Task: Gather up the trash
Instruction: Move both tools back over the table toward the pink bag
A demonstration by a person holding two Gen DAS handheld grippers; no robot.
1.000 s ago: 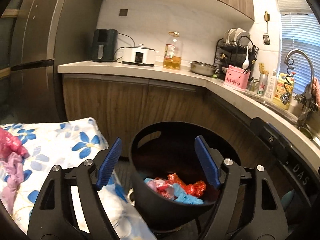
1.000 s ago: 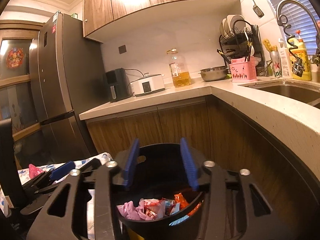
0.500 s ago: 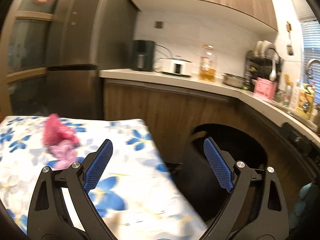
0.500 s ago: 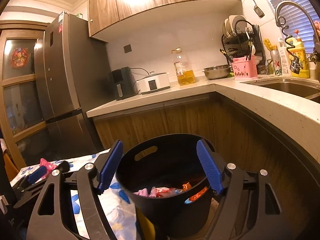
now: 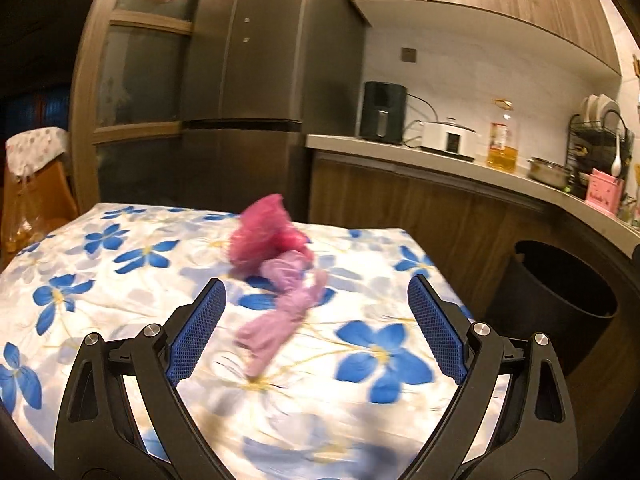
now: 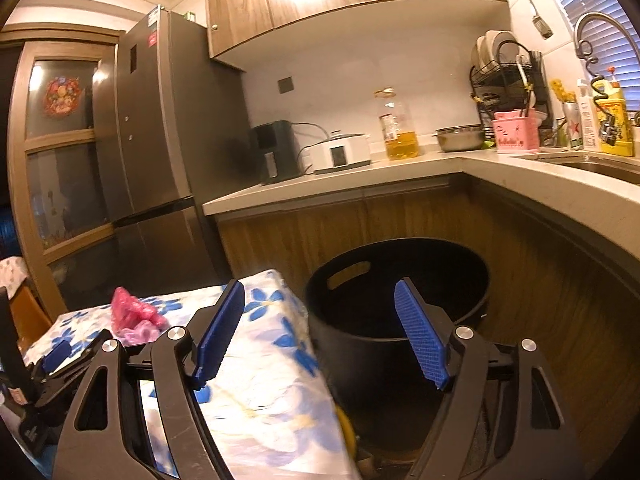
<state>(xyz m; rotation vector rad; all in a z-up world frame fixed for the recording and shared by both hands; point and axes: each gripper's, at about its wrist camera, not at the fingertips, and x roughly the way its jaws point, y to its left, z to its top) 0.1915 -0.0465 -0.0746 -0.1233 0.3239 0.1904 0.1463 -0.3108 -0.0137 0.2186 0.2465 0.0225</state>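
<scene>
With both sets of jaws spread wide and gripping nothing, the left tongs [image 5: 316, 328] hover low over the floral table [image 5: 120, 280], framing a pale purple wrapper [image 5: 280, 316] beside a crumpled pink bag [image 5: 264, 240]. The right tongs [image 6: 320, 336] hang between table and black bin [image 6: 400, 292]. Closing carelessly could pinch the cloth or push the flimsy trash away.

Bin [image 5: 560, 280] contents hidden by its wall; tablecloth [image 5: 280, 420] near edge blurred; pink trash [image 5: 276, 280] smeared, outline unclear
</scene>
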